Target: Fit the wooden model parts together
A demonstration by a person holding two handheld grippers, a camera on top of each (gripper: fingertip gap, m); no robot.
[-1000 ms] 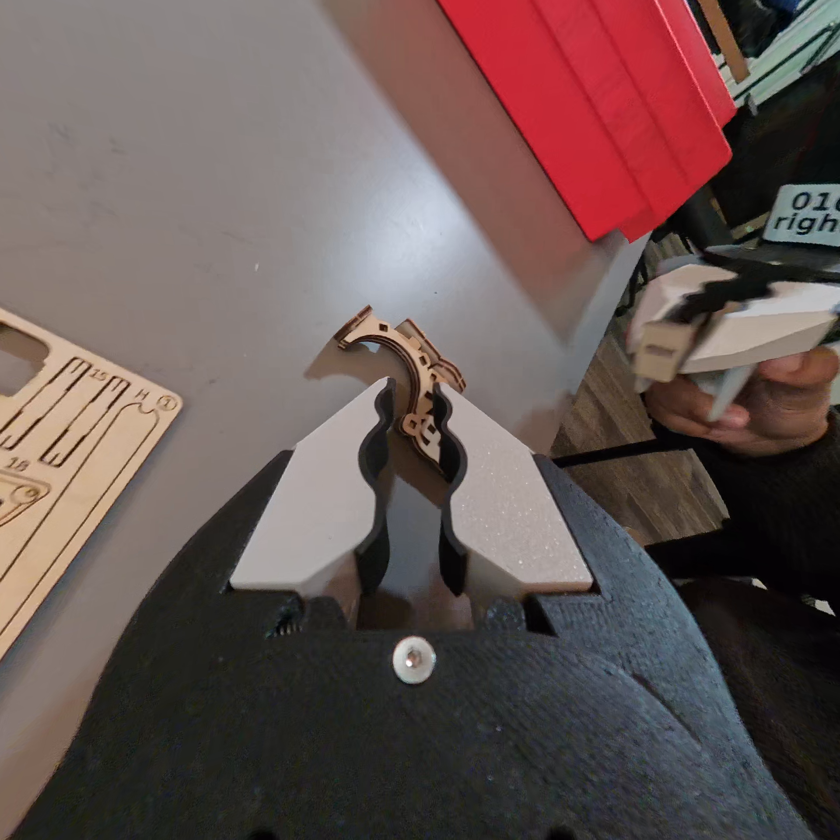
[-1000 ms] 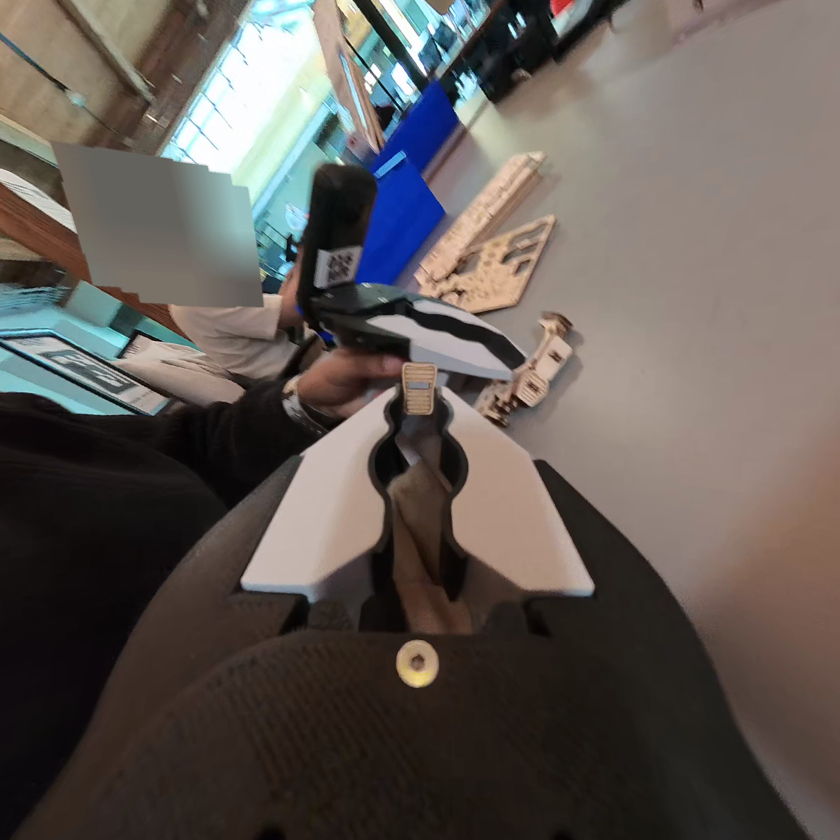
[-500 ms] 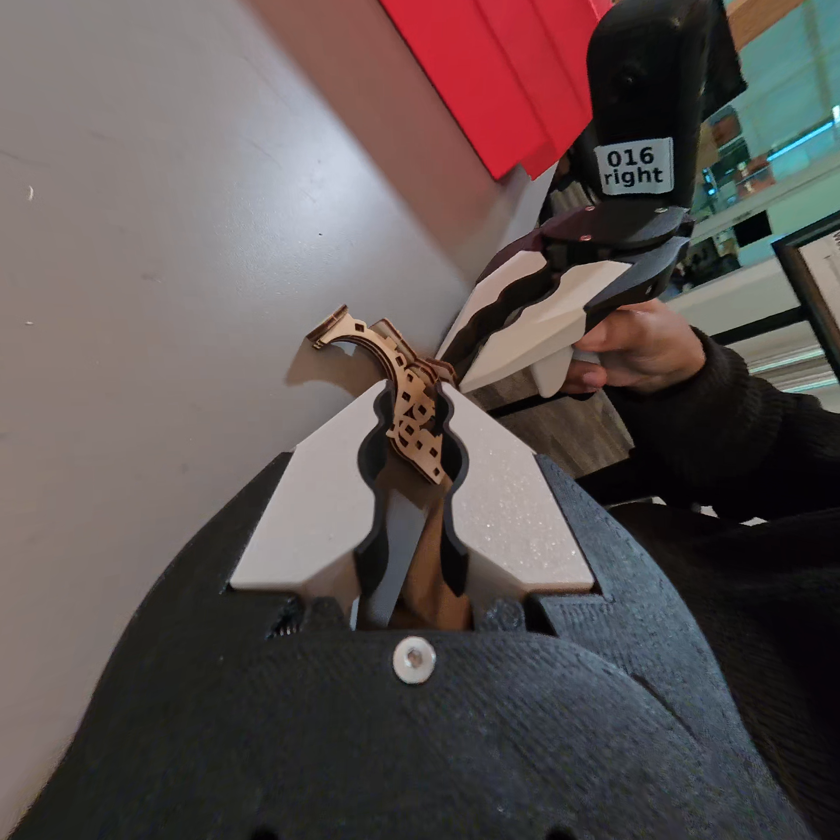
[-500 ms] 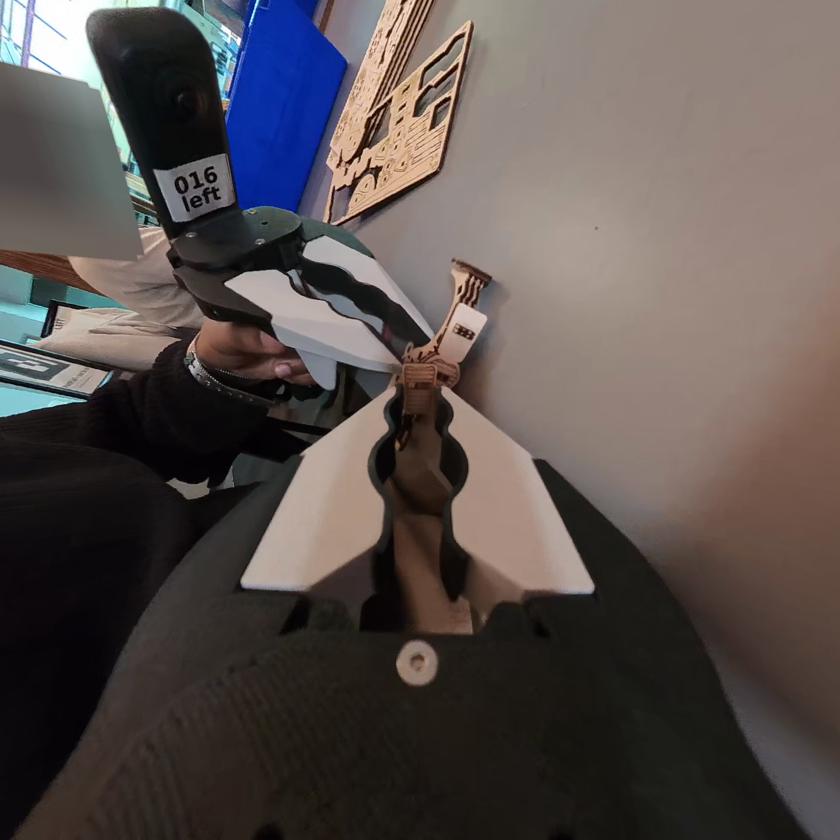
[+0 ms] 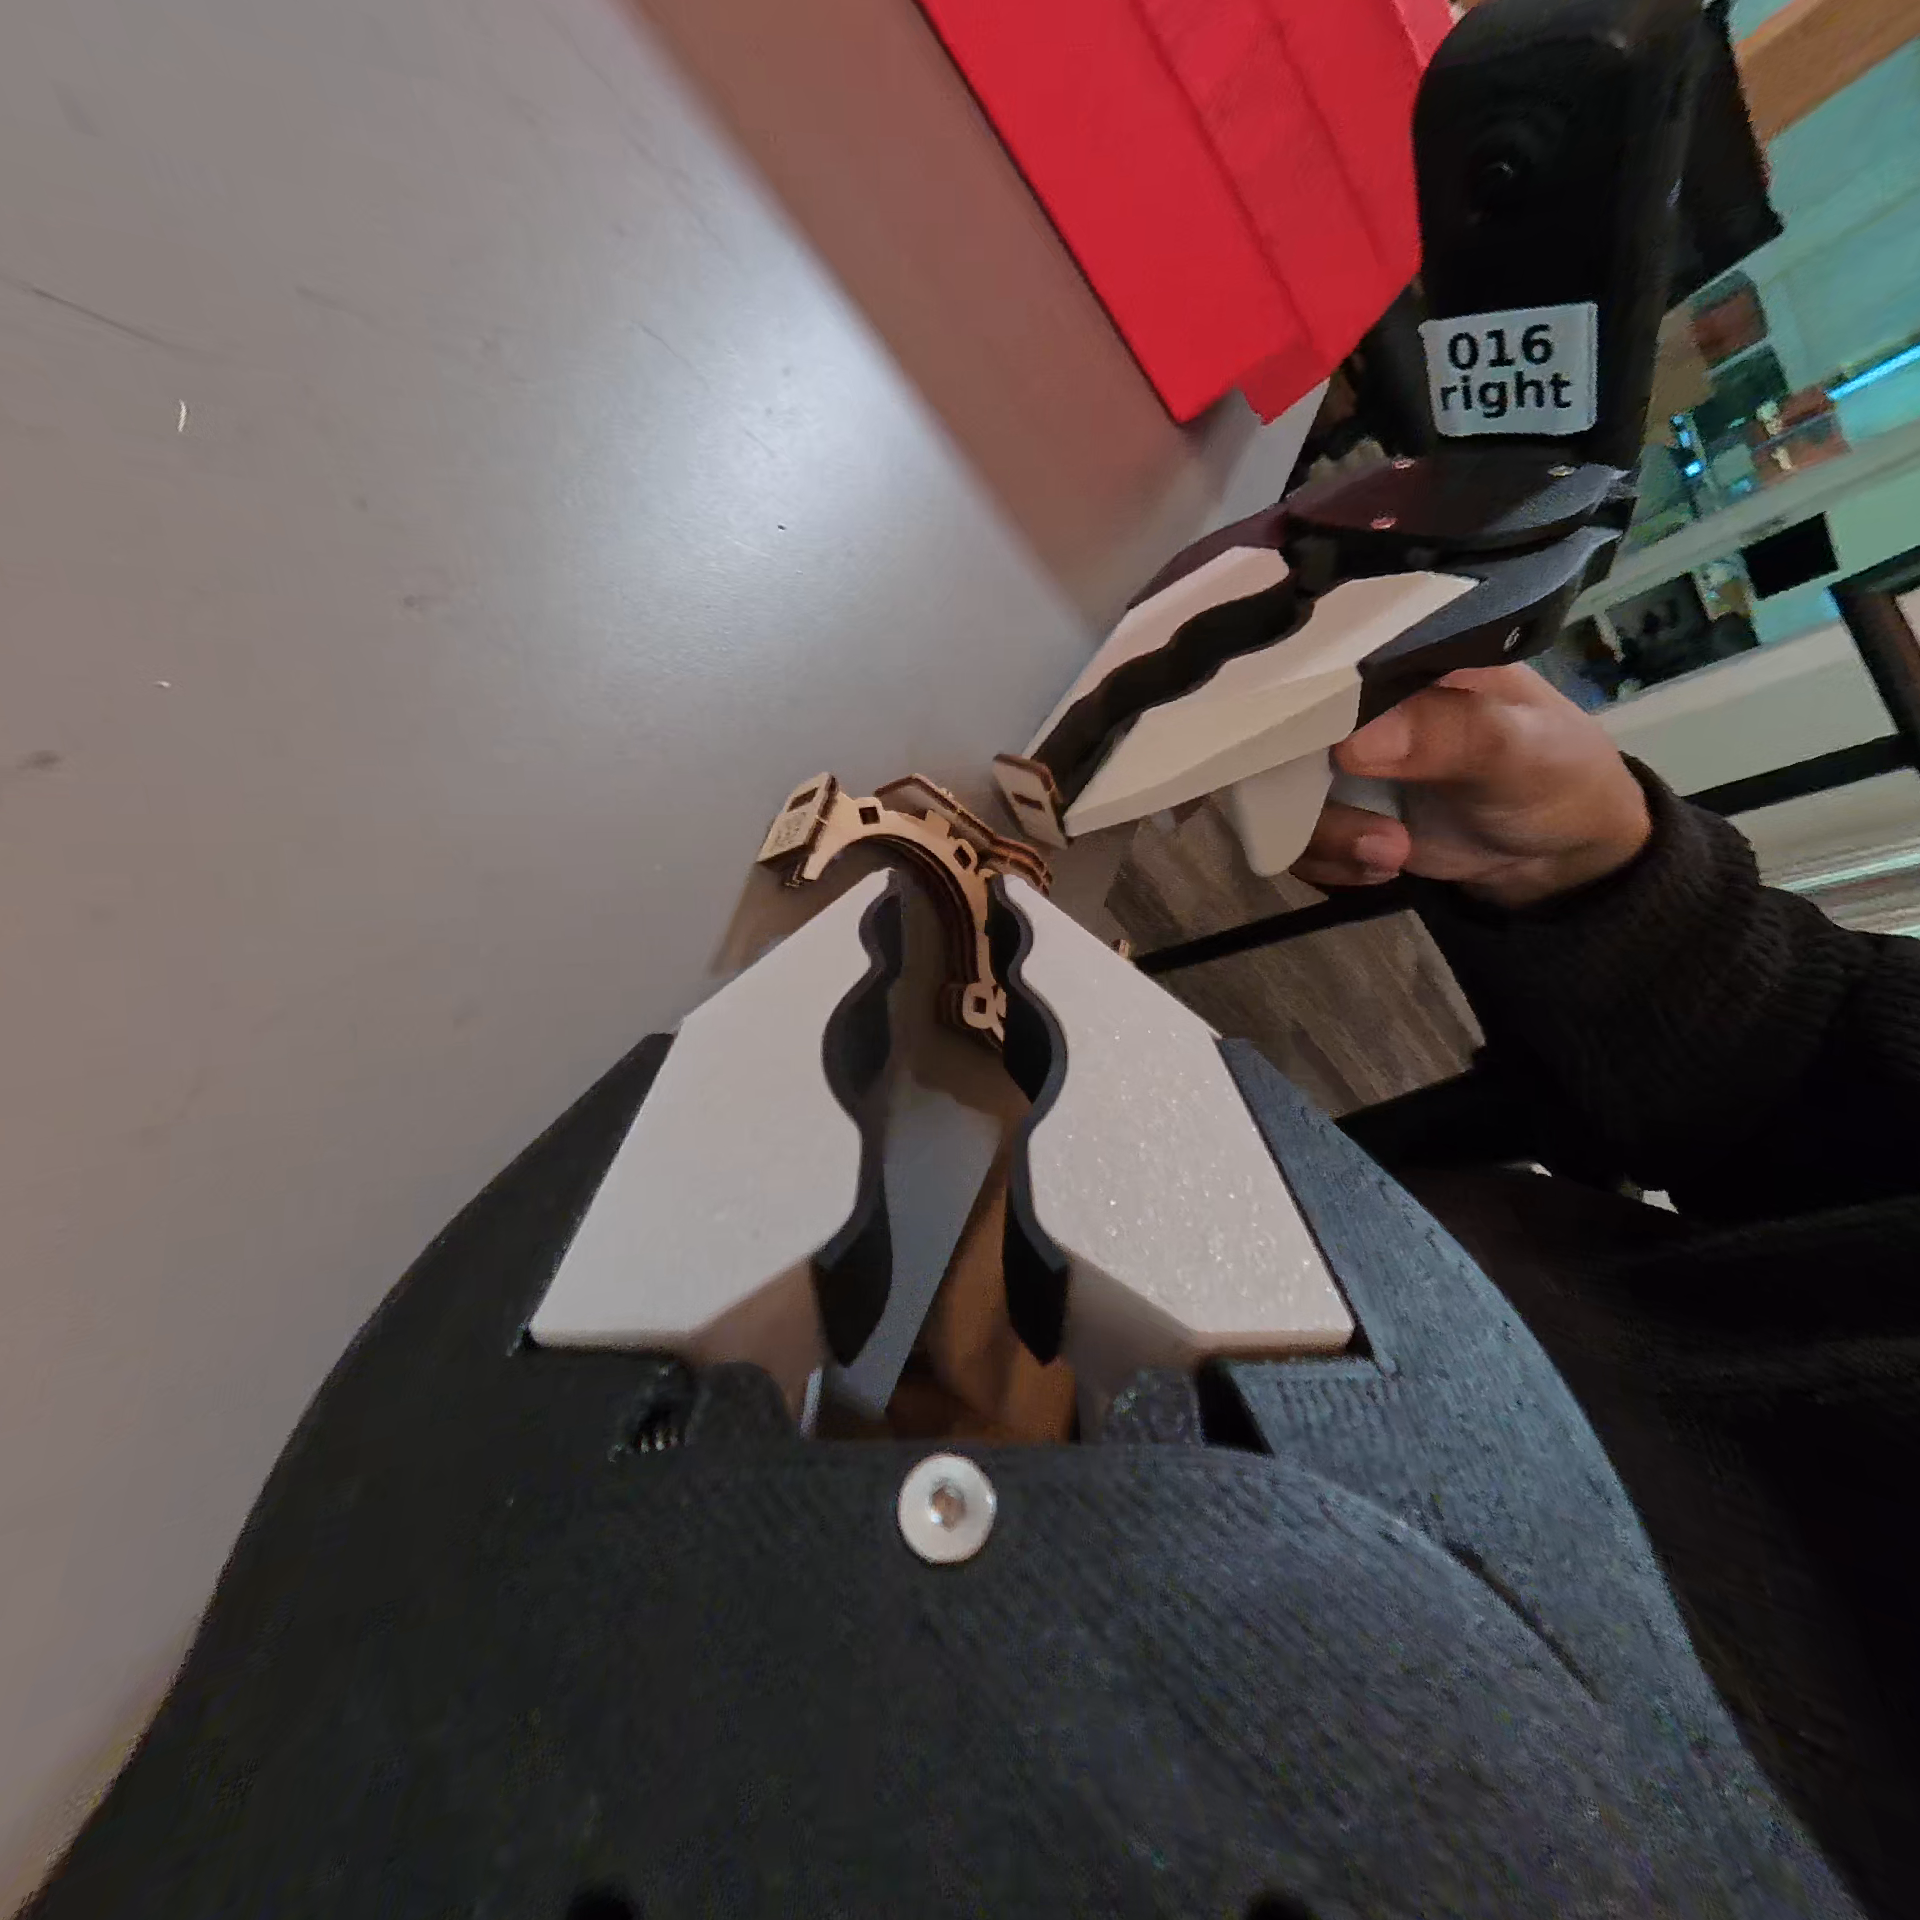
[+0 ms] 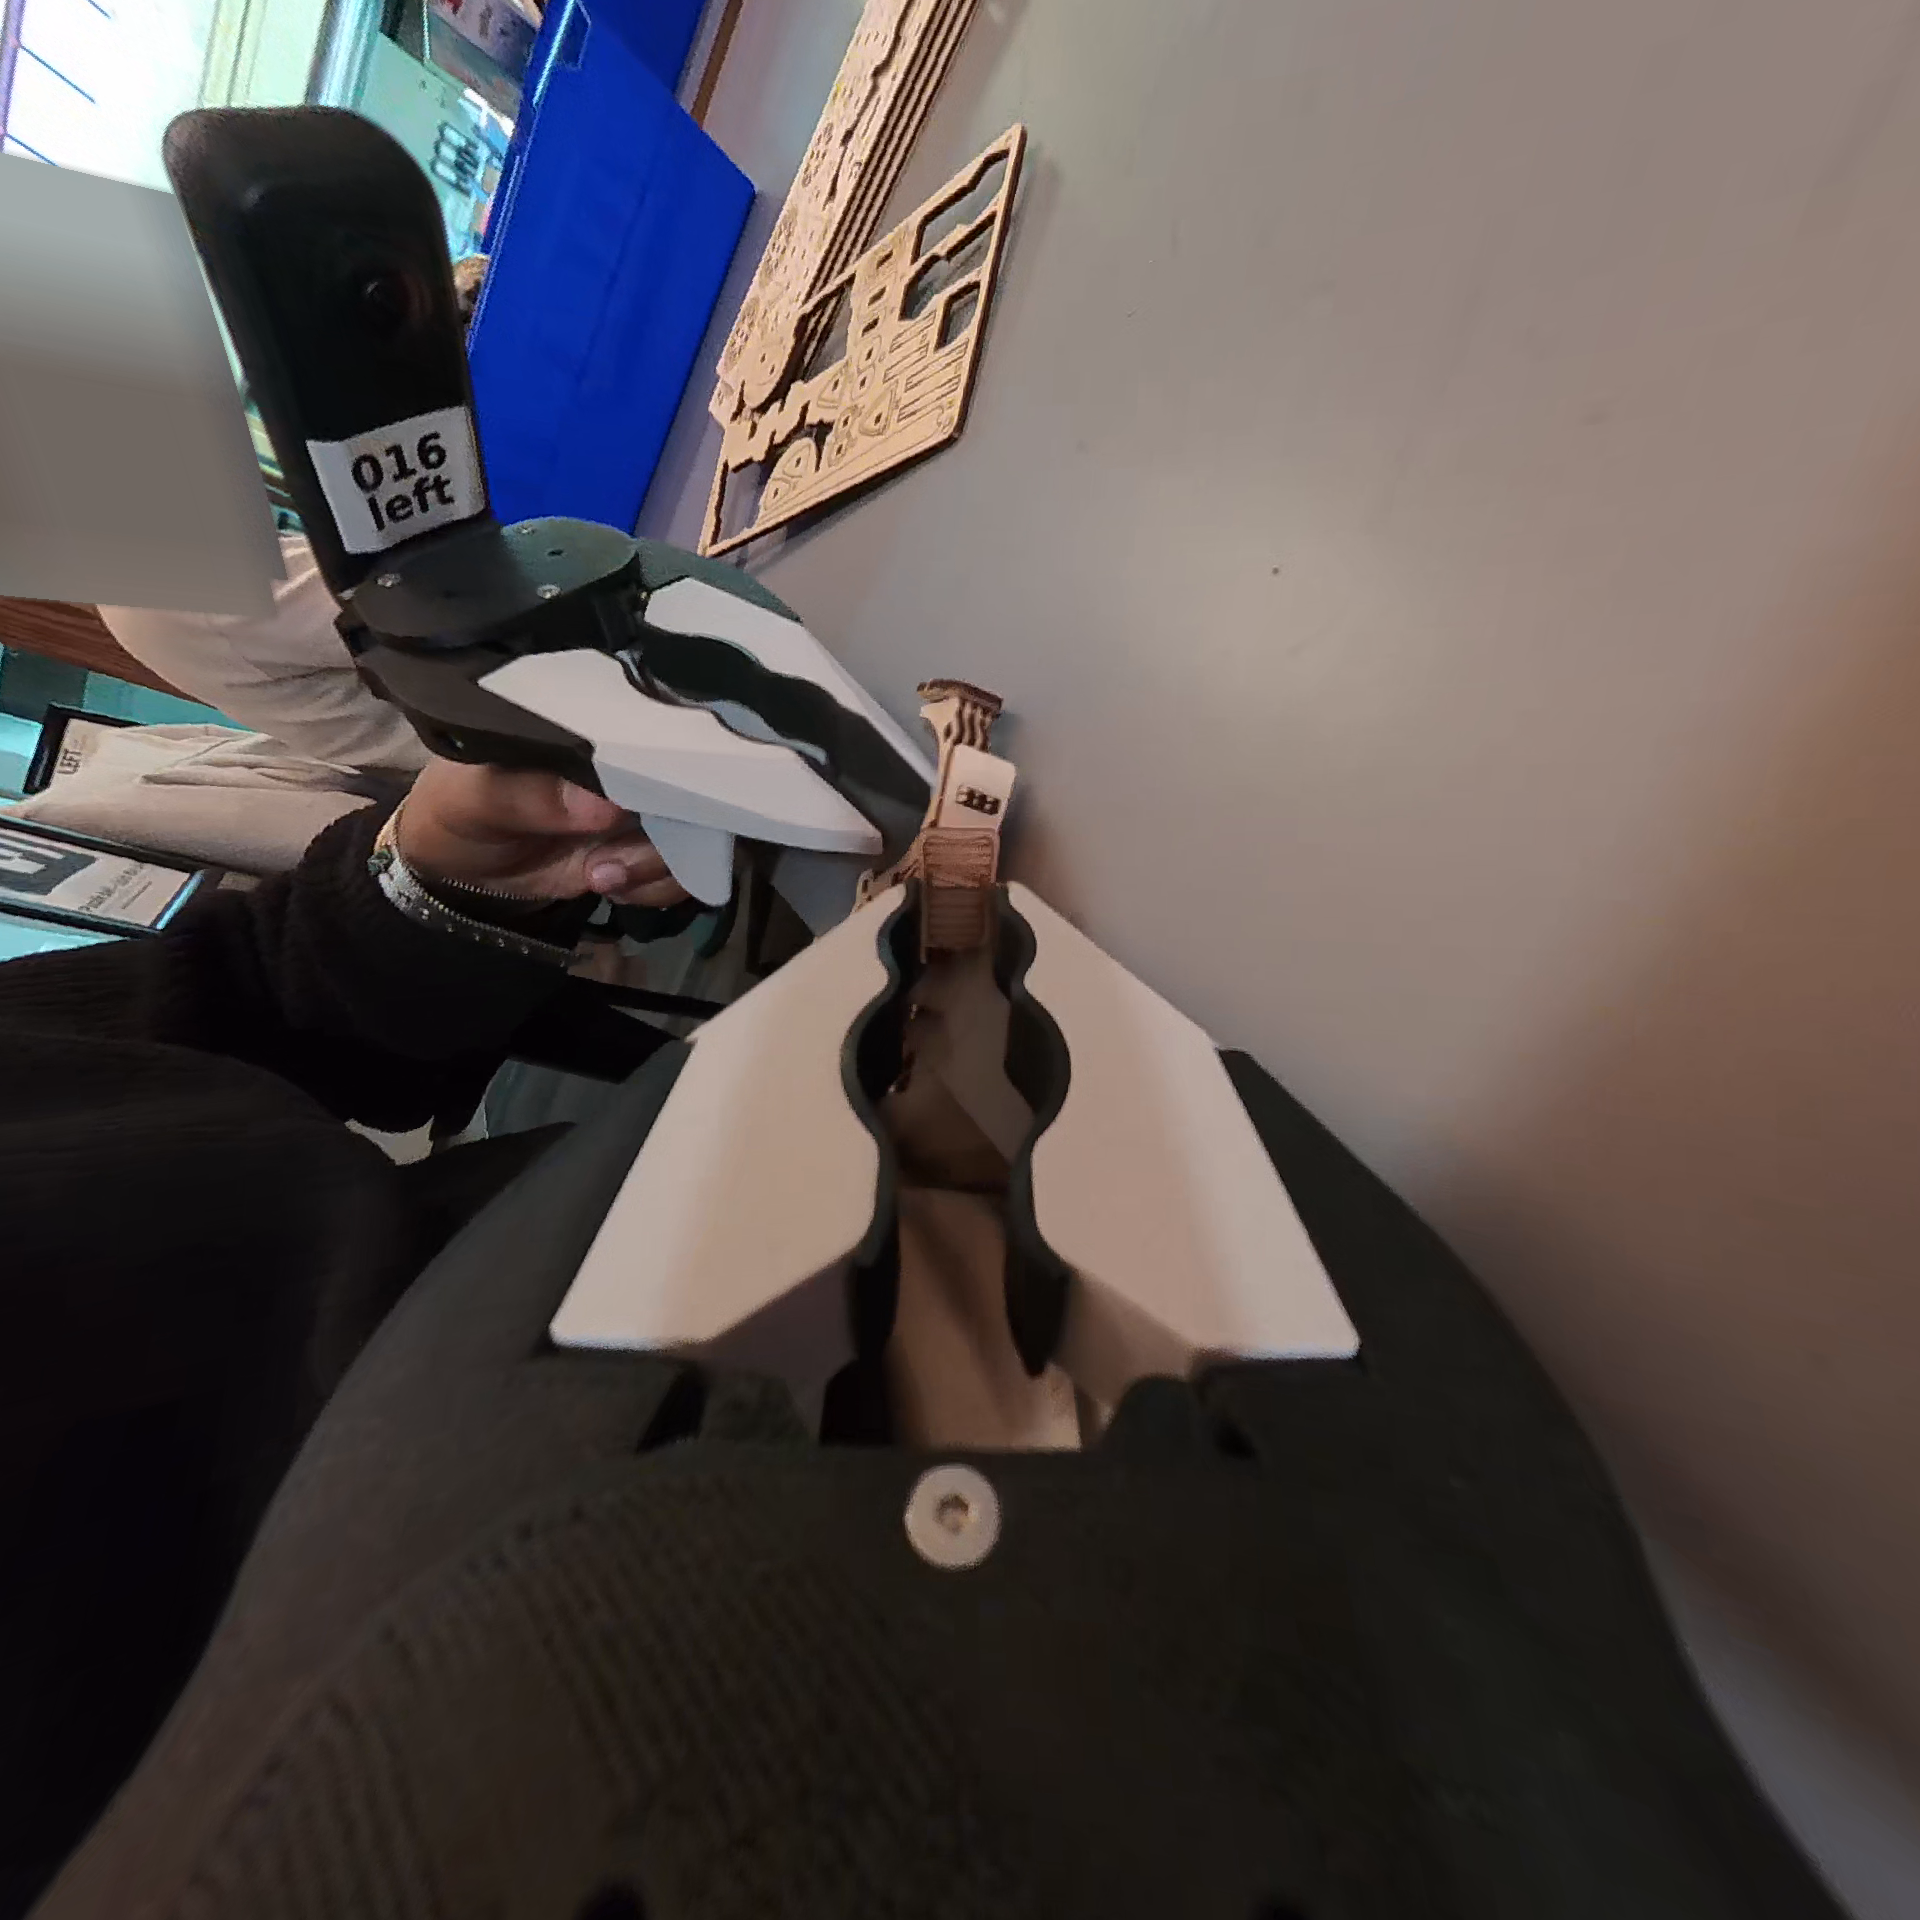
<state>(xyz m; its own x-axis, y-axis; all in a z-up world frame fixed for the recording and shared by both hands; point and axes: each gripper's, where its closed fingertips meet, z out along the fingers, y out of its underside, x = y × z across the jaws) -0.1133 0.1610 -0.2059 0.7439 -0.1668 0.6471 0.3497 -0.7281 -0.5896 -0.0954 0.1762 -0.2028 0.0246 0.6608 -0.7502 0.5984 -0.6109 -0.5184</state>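
Note:
My left gripper (image 5: 948,894) is shut on a curved wooden assembly (image 5: 914,842) made of several stacked laser-cut layers, held over the grey table (image 5: 416,520) near its edge. My right gripper (image 6: 956,894) is shut on a small flat wooden piece (image 6: 958,883). In the left wrist view the right gripper (image 5: 1039,805) brings that small piece (image 5: 1027,810) just right of the assembly, almost touching it. In the right wrist view the assembly (image 6: 966,769) stands right behind the small piece, with the left gripper (image 6: 894,810) at its left.
A red box (image 5: 1195,187) lies at the table's far end in the left wrist view. In the right wrist view a stack of wooden part sheets (image 6: 873,343) and a blue box (image 6: 603,281) lie farther along the table (image 6: 1455,520). The table edge runs close beside both grippers. Only a small space, under 4 cm, lies between the two pairs of fingers.
Both grippers have come together at the table edge. The right gripper's small piece moved from well apart to right beside the assembly in the left gripper, which tilted.

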